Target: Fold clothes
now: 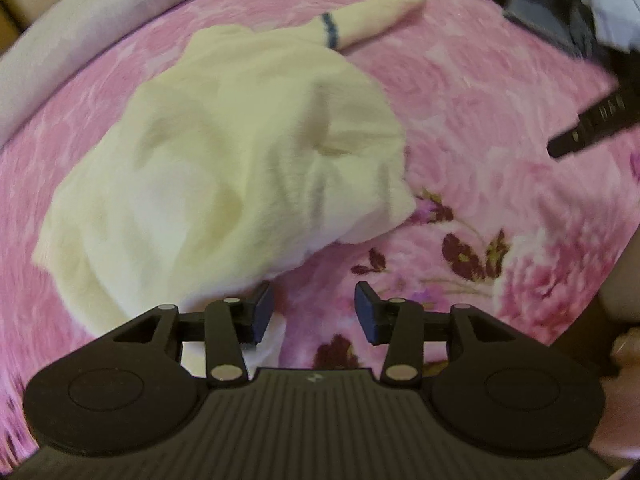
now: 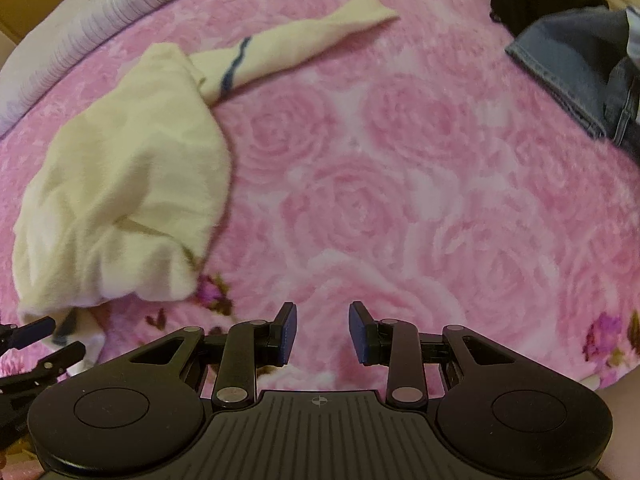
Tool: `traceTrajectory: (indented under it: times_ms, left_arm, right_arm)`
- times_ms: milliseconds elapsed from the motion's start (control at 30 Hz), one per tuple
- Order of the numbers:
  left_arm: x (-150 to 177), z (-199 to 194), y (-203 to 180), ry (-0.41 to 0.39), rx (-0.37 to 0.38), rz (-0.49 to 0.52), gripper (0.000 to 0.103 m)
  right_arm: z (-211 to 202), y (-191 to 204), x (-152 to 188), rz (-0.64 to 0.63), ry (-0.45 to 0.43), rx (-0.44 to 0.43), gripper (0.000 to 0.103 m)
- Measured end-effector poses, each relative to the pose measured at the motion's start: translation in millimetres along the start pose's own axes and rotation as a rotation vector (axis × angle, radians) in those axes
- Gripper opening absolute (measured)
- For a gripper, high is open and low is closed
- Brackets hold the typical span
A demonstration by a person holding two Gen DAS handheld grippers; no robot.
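Observation:
A cream garment point(image 1: 224, 160) lies crumpled on the pink rose blanket point(image 1: 480, 92), one sleeve with a blue stripe point(image 1: 372, 12) stretched out behind it. My left gripper point(image 1: 315, 312) hangs over the garment's near edge, open, with only blanket between its fingers; the cloth lies just beside the left finger. In the right wrist view the same garment point(image 2: 128, 184) is at the left. My right gripper point(image 2: 323, 330) stands open over bare blanket point(image 2: 400, 160), to the right of the garment. The left gripper's fingers point(image 2: 40, 344) show at the lower left there.
A heap of dark and blue-grey clothes point(image 2: 572, 72) sits at the back right, also seen in the left wrist view as a clothes heap point(image 1: 580, 12). A pale striped sheet point(image 2: 80, 20) marks the bed's far left edge.

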State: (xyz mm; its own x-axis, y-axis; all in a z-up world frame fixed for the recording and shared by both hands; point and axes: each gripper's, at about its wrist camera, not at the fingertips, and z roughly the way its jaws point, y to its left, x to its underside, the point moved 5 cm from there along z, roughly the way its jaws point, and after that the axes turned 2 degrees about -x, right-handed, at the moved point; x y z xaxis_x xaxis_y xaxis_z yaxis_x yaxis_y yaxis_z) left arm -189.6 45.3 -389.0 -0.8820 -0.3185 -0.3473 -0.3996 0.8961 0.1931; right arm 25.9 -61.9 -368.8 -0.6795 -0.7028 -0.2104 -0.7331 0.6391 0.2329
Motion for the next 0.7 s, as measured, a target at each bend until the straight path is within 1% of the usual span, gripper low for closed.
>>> traceTrajectory:
  times_ms: [133,200,267,367,400,533,600,633,667,700]
  left_arm:
    - [-4,10,-23,-0.059,-0.033,0.182,0.041]
    - [-6,13,-34,-0.099,-0.062,0.271,0.043]
    - [-8,17,-43,-0.151,-0.1,0.367,0.049]
    - [-13,27,-55,-0.214,-0.149,0.494,0.054]
    - [-15,32,-59,-0.224,-0.163,0.53,0.055]
    - [-11,65,-72,-0.228,-0.212,0.651,0.064]
    - [-6,82,-77,-0.22,-0.239,0.699,0.064]
    - [-4,90,-78,-0.218,-0.246,0.711,0.061]
    - [-2,93,-77,-0.226,-0.245,0.708,0.05]
    - [-3,94,-76,-0.231,-0.233,0.697,0.041]
  right_arm:
    - [12,-10,2,0.019,0.007,0.006,0.033]
    - [16,-16,3,0.025,0.013,0.012,0.033]
    - [20,-20,5,0.039,0.02,0.01,0.033]
    - [25,-26,7,0.061,0.031,0.006,0.033]
    - [27,-27,8,0.069,0.035,0.004,0.033]
    - [32,-30,11,0.08,0.049,0.0,0.033]
    - [34,-31,11,0.078,0.051,0.006,0.033]
    - [35,-32,11,0.077,0.052,0.01,0.033]
    - [37,-33,11,0.076,0.052,0.017,0.033]
    - [37,-34,10,0.076,0.051,0.022,0.033]
